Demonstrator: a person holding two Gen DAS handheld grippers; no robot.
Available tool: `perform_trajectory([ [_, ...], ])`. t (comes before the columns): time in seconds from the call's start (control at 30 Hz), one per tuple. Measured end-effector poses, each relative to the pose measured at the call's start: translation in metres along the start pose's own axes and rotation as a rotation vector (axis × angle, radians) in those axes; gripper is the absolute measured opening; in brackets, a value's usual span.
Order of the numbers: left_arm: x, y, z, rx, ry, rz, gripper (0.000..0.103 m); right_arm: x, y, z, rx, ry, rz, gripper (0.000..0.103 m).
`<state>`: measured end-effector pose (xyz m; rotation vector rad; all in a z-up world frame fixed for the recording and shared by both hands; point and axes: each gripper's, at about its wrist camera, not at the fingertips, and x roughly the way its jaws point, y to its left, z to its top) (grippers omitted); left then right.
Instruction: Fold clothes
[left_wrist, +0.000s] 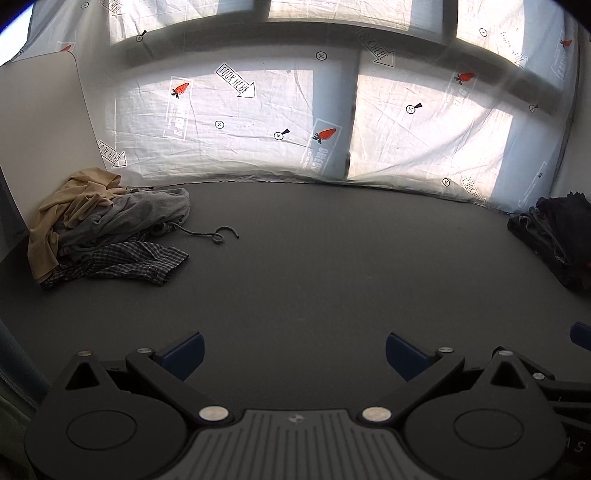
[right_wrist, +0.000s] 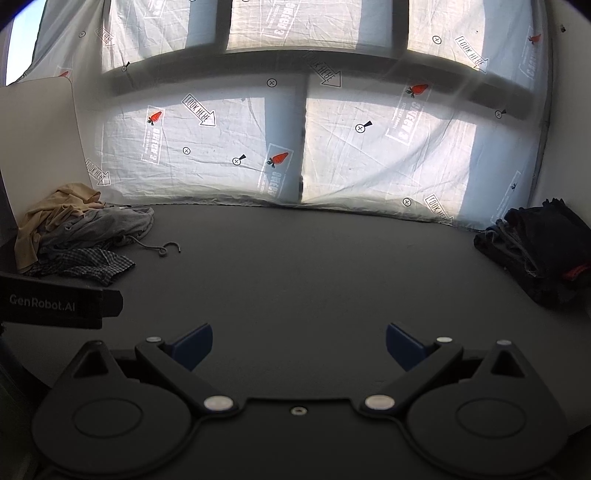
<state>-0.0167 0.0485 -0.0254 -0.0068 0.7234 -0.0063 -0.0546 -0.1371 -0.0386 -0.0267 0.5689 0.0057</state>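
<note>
Both tongs, left (left_wrist: 293, 354) and right (right_wrist: 299, 345), spread wide, empty, over bare table (left_wrist: 314, 266). Risk: snagging drawstring (left_wrist: 212, 234), dragging whole far-left pile (left_wrist: 103, 225) instead of one garment.

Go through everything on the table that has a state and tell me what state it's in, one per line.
left tool: open, empty, over bare table.
right tool: open, empty.
tan garment: crumpled, top of left pile.
grey garment: crumpled, drawstring trailing onto the table.
checked shirt: unfolded, bottom of pile.
dark clothes: stacked at right; cannot tell if folded.
</note>
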Motion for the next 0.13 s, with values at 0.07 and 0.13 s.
perform_trajectory([
  [0.07, -0.0002, 0.0004, -0.0014, -0.001, 0.004, -0.003, 0.103, -0.0013, -0.0008, 0.0001, 0.005, -0.002, -0.002, 0.101],
  [0.13, -0.0006, 0.0007, -0.0021, -0.002, 0.004, -0.005, 0.103, -0.0023, -0.0012, 0.0002, 0.009, -0.006, -0.004, 0.101],
])
